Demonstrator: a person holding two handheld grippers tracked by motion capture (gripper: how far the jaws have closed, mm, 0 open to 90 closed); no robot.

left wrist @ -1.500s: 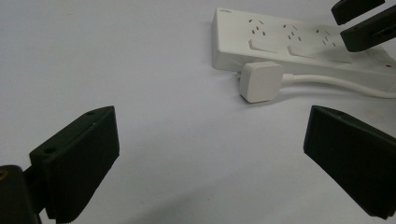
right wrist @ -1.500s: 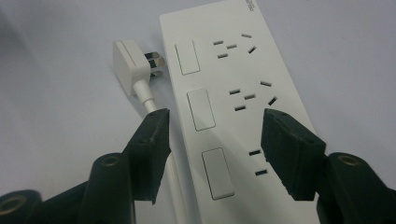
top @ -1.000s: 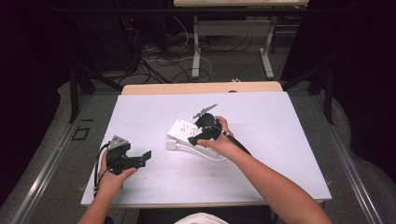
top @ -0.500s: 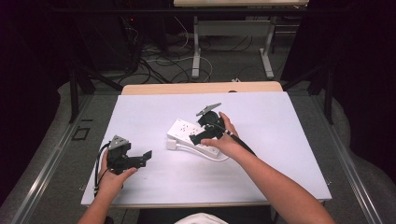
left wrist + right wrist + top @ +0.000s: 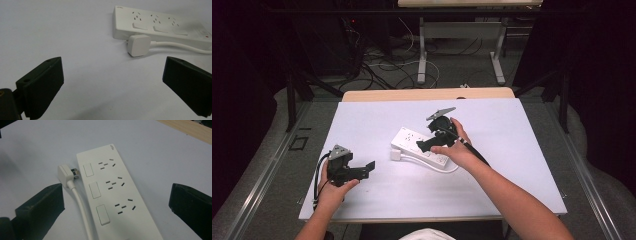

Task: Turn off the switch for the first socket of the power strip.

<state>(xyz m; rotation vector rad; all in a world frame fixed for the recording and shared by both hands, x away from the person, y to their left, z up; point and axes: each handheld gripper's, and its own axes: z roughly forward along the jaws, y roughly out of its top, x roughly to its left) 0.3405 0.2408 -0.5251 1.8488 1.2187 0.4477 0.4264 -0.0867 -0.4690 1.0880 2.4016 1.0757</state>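
Directly above the power strip point(image 5: 422, 147) the right gripper point(image 5: 427, 146) is held spread and empty, nearer than the spread left gripper point(image 5: 371, 165); the plug point(image 5: 65, 174) lies beside the strip's long edge.

Even overhead light falls on the white table point(image 5: 377, 200), while the far room sinks into near-black. Shadows are soft and faint, pooling beside the power strip point(image 5: 117, 195) and its plug point(image 5: 138, 45). Both gripper views are grainy, with near jaws slightly soft; the high view is sharp, without glare.
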